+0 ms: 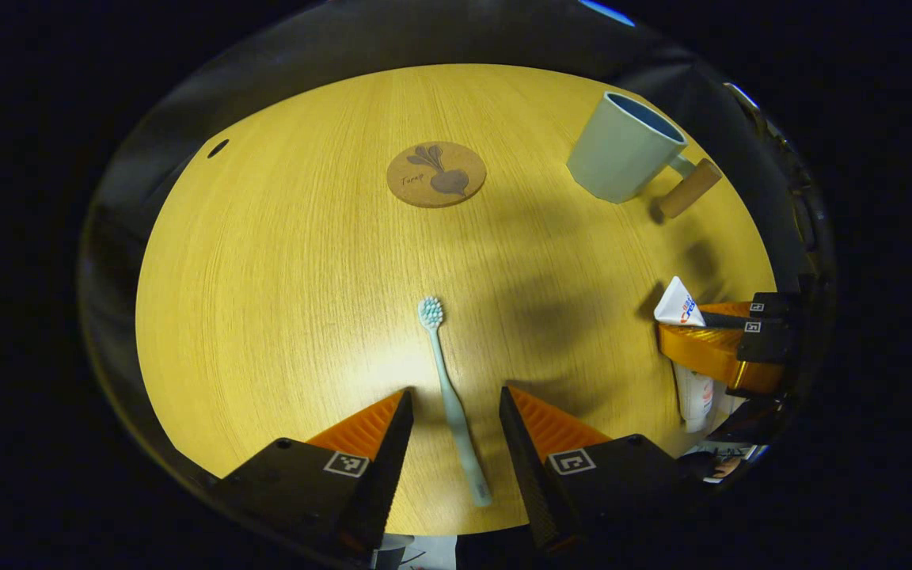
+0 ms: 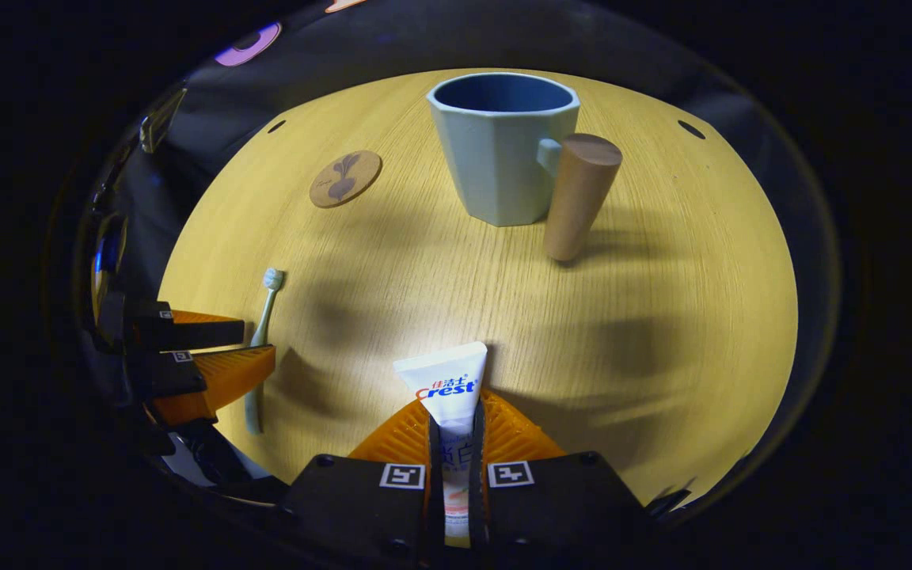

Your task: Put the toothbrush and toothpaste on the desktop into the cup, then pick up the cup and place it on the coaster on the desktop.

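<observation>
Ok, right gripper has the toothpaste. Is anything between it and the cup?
Nothing visible. The right gripper is shut on the toothpaste, and only bare desktop lies between it and the cup. The coaster sits off to the side.

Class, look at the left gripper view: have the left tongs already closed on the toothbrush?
No. The left tongs stand open, with the toothbrush lying on the table between them, untouched.

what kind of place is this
Probably a staged tabletop in a recording booth: a bare wooden desktop against dark cloth, laid out with just a cup, coaster, toothbrush and toothpaste.
</observation>
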A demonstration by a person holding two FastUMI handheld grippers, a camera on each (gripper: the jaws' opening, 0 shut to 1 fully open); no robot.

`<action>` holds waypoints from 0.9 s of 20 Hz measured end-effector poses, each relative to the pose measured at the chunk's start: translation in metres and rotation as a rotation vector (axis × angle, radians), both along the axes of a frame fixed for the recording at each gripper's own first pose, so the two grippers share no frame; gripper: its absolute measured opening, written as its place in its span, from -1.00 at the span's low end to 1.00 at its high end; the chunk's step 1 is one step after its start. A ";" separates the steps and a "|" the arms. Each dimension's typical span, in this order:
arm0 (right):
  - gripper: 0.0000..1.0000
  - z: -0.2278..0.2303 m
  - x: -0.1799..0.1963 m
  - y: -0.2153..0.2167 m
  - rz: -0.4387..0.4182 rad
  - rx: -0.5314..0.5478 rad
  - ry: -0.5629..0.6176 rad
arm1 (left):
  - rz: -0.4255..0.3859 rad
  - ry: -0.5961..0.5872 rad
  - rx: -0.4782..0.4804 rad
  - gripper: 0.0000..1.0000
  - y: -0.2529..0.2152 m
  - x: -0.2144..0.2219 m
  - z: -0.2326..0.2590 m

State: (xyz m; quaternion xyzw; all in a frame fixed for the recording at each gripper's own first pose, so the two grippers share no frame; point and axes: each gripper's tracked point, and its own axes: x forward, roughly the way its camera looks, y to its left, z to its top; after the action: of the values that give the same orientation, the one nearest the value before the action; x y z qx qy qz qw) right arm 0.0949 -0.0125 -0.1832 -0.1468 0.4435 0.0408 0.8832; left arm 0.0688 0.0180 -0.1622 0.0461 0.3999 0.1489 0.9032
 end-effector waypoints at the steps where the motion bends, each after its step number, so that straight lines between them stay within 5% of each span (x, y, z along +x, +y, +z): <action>1: -0.70 0.000 0.000 -0.001 0.002 0.001 0.001 | 0.003 0.003 0.006 0.24 0.000 0.000 0.000; 10: -0.70 0.000 0.001 0.000 0.019 0.011 0.008 | 0.021 0.028 0.019 -0.21 0.001 -0.002 -0.008; 18: -0.71 0.000 0.001 0.001 0.024 0.021 0.016 | -0.006 0.064 0.035 -0.34 -0.003 0.000 -0.010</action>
State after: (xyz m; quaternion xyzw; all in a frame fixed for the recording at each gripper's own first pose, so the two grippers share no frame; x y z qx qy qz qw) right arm 0.0960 -0.0114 -0.1834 -0.1424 0.4482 0.0570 0.8807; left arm 0.0688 0.0154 -0.1727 0.0680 0.4256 0.1518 0.8895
